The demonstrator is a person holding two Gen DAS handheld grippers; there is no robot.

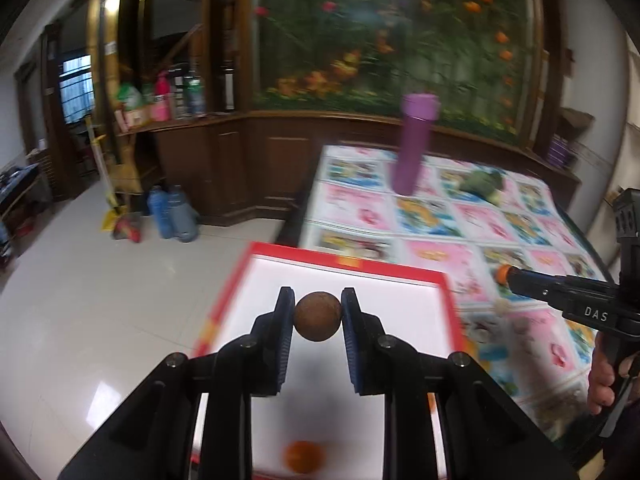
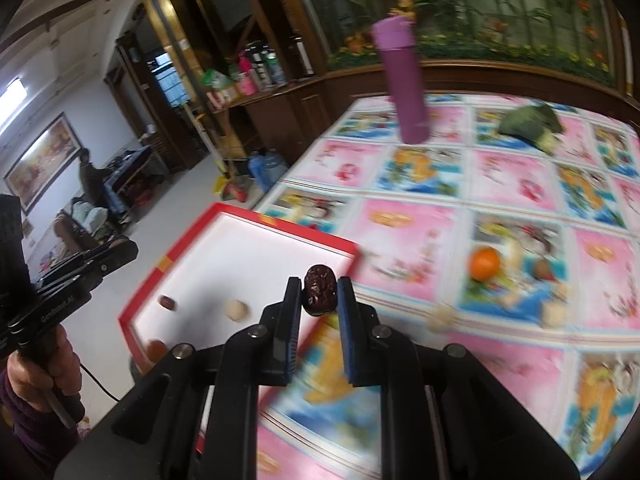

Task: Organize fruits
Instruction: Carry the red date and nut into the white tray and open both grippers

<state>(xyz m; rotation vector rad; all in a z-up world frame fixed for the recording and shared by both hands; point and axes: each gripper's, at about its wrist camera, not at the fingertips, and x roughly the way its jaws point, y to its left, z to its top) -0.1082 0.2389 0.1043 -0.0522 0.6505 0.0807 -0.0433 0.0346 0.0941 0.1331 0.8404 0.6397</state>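
Note:
My left gripper (image 1: 317,312) is shut on a round brown fruit (image 1: 318,317) and holds it above the red-rimmed white tray (image 1: 344,264). An orange fruit (image 1: 303,456) lies in the tray below it. My right gripper (image 2: 319,292) is shut on a dark red date (image 2: 319,290) near the tray's right rim (image 2: 280,226). In the tray lie a small date (image 2: 167,302), a pale round fruit (image 2: 236,310) and a brown fruit (image 2: 157,349). On the table an orange (image 2: 485,263), a brown fruit (image 2: 545,270) and two pale fruits (image 2: 440,320) lie loose.
The table wears a pink and blue picture cloth (image 2: 520,184). A purple bottle (image 2: 404,84) stands at its far side, with a green vegetable (image 2: 532,124) to its right. The tray sits at the table's left edge, above the tiled floor (image 1: 100,300). Water jugs (image 1: 172,212) stand by the wooden cabinet.

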